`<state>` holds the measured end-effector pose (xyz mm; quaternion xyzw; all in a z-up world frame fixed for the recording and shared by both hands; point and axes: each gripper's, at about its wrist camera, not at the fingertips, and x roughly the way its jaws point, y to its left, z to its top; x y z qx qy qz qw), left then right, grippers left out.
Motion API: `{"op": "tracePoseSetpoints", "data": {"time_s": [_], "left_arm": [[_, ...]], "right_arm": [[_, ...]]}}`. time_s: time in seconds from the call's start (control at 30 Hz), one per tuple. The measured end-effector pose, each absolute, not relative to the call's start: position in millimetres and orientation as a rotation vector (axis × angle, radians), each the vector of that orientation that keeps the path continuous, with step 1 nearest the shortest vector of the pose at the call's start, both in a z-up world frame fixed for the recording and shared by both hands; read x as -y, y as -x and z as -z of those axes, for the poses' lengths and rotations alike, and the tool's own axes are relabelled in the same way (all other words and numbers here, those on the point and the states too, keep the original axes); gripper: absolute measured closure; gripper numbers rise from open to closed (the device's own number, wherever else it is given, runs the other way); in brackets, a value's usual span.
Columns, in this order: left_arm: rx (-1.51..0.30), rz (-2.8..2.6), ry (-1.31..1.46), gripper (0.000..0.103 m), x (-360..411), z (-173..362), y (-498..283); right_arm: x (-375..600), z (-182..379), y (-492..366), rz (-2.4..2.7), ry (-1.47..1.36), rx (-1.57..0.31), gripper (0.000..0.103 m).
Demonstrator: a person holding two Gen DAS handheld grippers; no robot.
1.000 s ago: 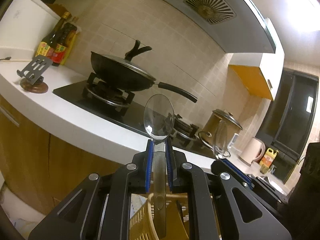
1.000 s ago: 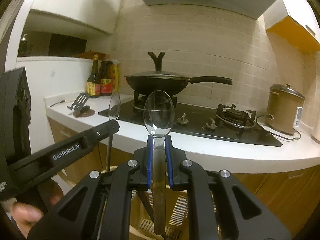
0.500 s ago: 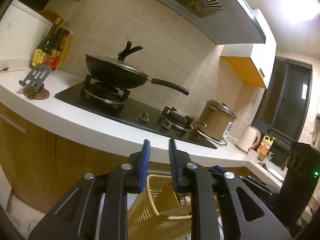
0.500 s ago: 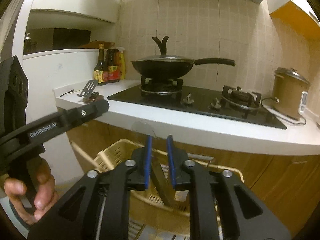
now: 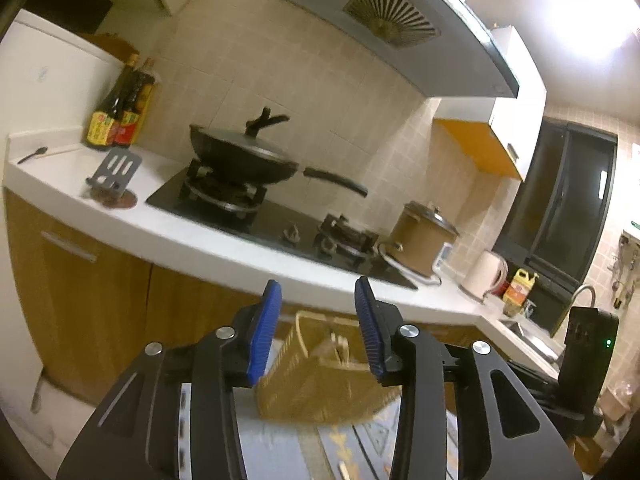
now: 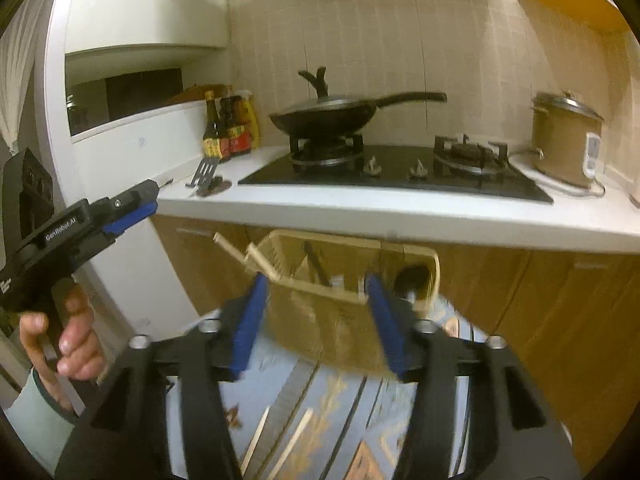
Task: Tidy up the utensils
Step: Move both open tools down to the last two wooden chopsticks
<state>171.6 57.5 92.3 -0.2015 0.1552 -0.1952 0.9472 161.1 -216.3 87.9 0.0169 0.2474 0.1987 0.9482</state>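
A yellow plastic utensil basket (image 6: pixel 340 312) stands on a patterned blue surface (image 6: pixel 328 408) in front of the counter; it also shows in the left wrist view (image 5: pixel 320 376). Utensil handles and a dark spoon bowl (image 6: pixel 412 276) stick out of it, with wooden chopsticks (image 6: pixel 240 254) at its left end. My right gripper (image 6: pixel 314 320) is open and empty, just in front of the basket. My left gripper (image 5: pixel 318 330) is open and empty, above and in front of the basket; it also appears at the left of the right wrist view (image 6: pixel 132 208). Loose chopsticks (image 6: pixel 276 440) lie on the blue surface.
A white counter (image 6: pixel 400 212) carries a black gas hob (image 6: pixel 400 172) with a lidded wok (image 6: pixel 332 114), sauce bottles (image 6: pixel 228 128), a slotted stand (image 6: pixel 206 174) and a brown rice cooker (image 6: pixel 564 140). Wooden cabinet doors (image 5: pixel 92 288) stand below. A kettle (image 5: pixel 484 278) sits far right.
Both grippers held a clear spoon each a second ago. They released them into the basket, opened wide and drew back from it.
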Motion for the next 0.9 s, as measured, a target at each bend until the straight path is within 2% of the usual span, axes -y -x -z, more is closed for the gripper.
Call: {"op": "tracePoseSetpoints", "data": {"time_s": [0.17,0.33,0.43,0.57,0.73,0.9], "left_arm": [[-0.491,0.442,0.406,0.066,-53.7,-78.4,-160.4],[-0.677,0.459,0.351,0.066,-33.9,-41.7,-146.7],[-0.763,0.45,0.301,0.066,-18.1,-16.2,-139.4],[-0.83,0.455,0.286,0.066,-4.3,16.9,-130.6],[-0.88,0.424,0.249,0.066,10.7,51.4,-124.5],[-0.894,0.403,0.194,0.066,25.4,60.6,-124.7]], "right_arm": [[218.0,-64.0,-145.0,-0.46,-0.092,-0.698,0.052],[207.1,-21.7,-124.9,-0.424,-0.091,-0.822,0.053],[203.5,6.2,-113.4,-0.418,-0.128,-0.88,0.067],[197.6,38.9,-97.6,-0.351,-0.114,-0.9,0.072],[193.4,60.2,-85.5,-0.323,-0.116,-0.909,0.072],[187.7,72.5,-79.8,-0.311,-0.111,-0.914,0.072]]}}
